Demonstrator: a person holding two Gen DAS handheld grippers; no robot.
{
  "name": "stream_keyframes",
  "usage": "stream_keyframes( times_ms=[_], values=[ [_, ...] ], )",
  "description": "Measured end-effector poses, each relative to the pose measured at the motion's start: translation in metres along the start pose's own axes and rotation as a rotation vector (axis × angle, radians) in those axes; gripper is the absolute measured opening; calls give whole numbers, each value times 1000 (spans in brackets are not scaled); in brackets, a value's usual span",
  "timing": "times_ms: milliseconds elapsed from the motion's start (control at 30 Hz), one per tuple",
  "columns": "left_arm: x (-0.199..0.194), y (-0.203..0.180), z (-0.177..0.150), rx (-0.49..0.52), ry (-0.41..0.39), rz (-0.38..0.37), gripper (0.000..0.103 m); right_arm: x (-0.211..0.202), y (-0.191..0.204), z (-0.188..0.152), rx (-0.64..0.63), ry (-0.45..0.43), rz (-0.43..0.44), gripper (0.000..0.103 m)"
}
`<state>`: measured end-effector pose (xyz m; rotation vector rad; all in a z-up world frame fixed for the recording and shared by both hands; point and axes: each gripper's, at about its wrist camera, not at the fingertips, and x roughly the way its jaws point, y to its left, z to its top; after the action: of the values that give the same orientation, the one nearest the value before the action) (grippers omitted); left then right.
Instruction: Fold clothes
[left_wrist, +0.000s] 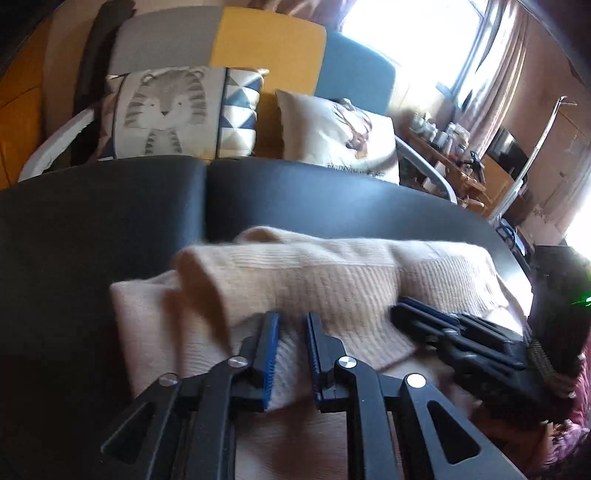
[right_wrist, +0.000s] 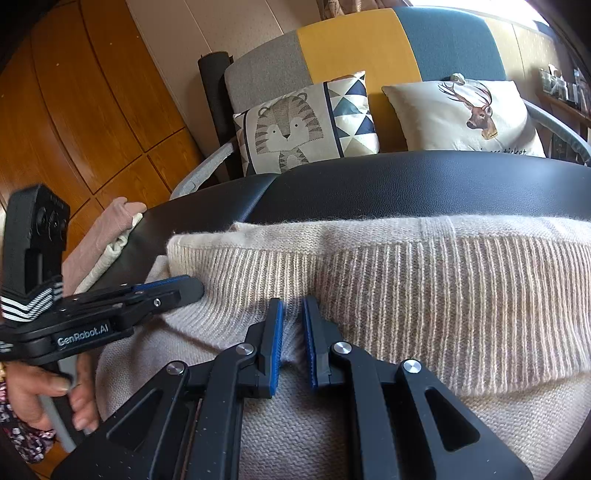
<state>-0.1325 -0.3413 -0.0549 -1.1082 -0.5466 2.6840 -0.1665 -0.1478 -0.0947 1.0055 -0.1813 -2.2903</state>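
Closest to both cameras, my two grippers sit low over a cream knit sweater (right_wrist: 424, 288) spread on a black padded tabletop (right_wrist: 424, 181). My left gripper (left_wrist: 291, 332) has its blue-padded jaws narrowly apart, with a raised ridge of knit lying between the pads; whether they truly pinch it, I cannot tell. My right gripper (right_wrist: 293, 317) shows the same narrow gap over the knit just short of the ribbed band, and its hold is equally uncertain.

Beyond my fingertips, the folded ribbed hem band (right_wrist: 443, 258) runs left to right, across the line of my fingers rather than along it. That is the relation the next fold appears to turn on: the sweater's long axis lies crosswise ahead of me, both grippers sitting at its near edge, the right one nearer the middle of the band and the left one toward its left end.

Seen from the right wrist, the left gripper's body carries the legible mark "GenRobot.AI".

Farther off, past the table edge, a tiger-print cushion (right_wrist: 295, 129) and a deer-print cushion (right_wrist: 469, 114) lean on a grey, yellow and blue sofa (right_wrist: 351, 44); partial lettering under the deer reads "ticket".
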Motion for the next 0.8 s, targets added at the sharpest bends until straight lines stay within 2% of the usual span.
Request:
stream_keyframes(
  times_ms=[167,200,267,367,467,633,700,767,800],
  values=[
    [14,3,-7,38,28,47,15,0,-1,0,8,-1,8,11],
    [12,5,-6,25,35,36,15,0,-2,0,8,-1,8,11],
    [1,13,-7,-25,34,33,15,-1,-2,1,10,0,11,11],
    [-24,31,-14,-142,-33,38,15,-1,-2,1,13,1,14,11],
    [-41,45,-27,-224,-59,25,15,-2,-2,3,13,9,12,11],
    [-55,36,-44,-177,-52,10,15,-7,10,14,-35,84,-38,14],
    [-61,34,-50,-176,-55,29,15,-25,26,16,-96,58,-52,15],
    [-68,35,-58,-194,-60,58,15,-50,45,10,-162,20,4,25],
    [-72,38,-62,-216,-64,65,15,-60,52,5,-178,11,29,40]
  ],
)
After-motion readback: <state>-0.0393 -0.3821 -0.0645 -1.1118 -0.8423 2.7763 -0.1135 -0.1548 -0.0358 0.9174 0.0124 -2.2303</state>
